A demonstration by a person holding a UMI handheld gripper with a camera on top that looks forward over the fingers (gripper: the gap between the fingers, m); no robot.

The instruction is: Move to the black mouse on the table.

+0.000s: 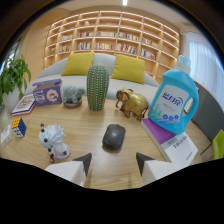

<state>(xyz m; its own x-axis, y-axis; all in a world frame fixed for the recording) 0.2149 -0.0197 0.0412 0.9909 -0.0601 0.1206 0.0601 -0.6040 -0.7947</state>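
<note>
- Your tongs (pixel 113 163) are spread, holding nothing; the two dark tips sit low over the wooden surface (pixel 95 125) with bare wood between them.
- You look to be in the approach step, and close to done with it: the black mouse (pixel 114 136) lies on the surface just ahead of the tips, roughly in line with the gap between them.
- The next move, as I judge it, calls for a short, straight advance, kept low and centred so the mouse ends between the tips.
- The mouse is a smooth, dark grey-black domed shell, matte, with its length running away from you; it lies flat and touches nothing.
- Beside it, mind the white spiky figurine (pixel 53 140) on one side and the purple-and-white book (pixel 170 140) on the other, which carries the blue detergent bottle (pixel 174 101).
- Beyond the mouse stand a green ceramic cactus (pixel 97 87) and a golden elephant figurine (pixel 132 103), both well apart from it.
</note>
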